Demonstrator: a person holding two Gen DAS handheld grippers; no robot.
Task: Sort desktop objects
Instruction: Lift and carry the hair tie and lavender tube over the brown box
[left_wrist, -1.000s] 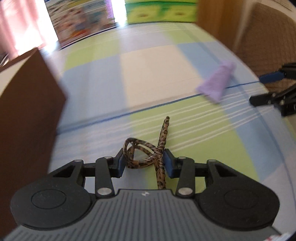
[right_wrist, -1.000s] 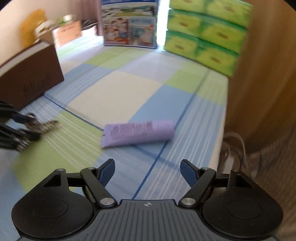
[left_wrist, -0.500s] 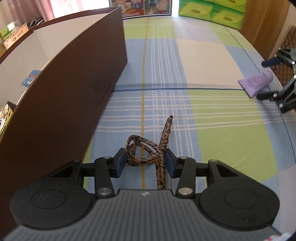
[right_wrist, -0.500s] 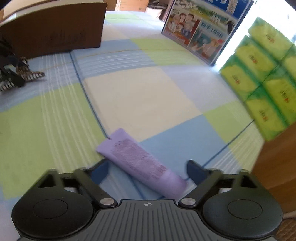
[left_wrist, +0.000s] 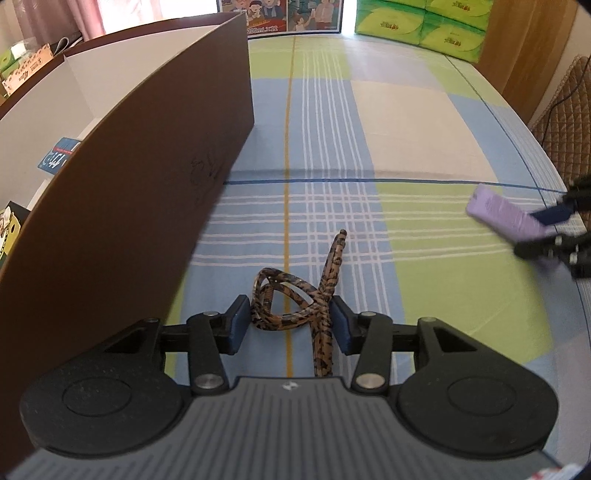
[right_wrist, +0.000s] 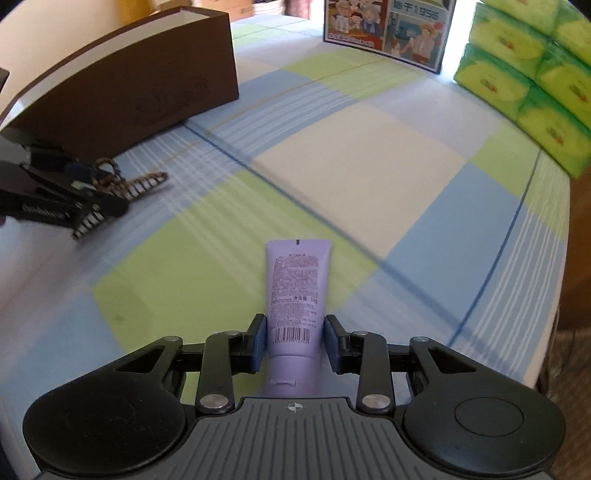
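Observation:
My left gripper is shut on a leopard-print hair tie, held above the checked tablecloth next to the brown box. My right gripper is shut on a purple tube, cap end toward the camera, lifted over the cloth. The left gripper with the hair tie shows at the left of the right wrist view. The right gripper with the tube shows at the right edge of the left wrist view.
The brown box has white inner walls and holds a blue card and other items. Green tissue packs and a cartoon-printed carton stand at the table's far end. A wooden panel and quilted chair lie right.
My right gripper has closed on the purple tube and lifted it off the cloth. My left gripper, still holding the hair tie, has swung to the side of the brown box.

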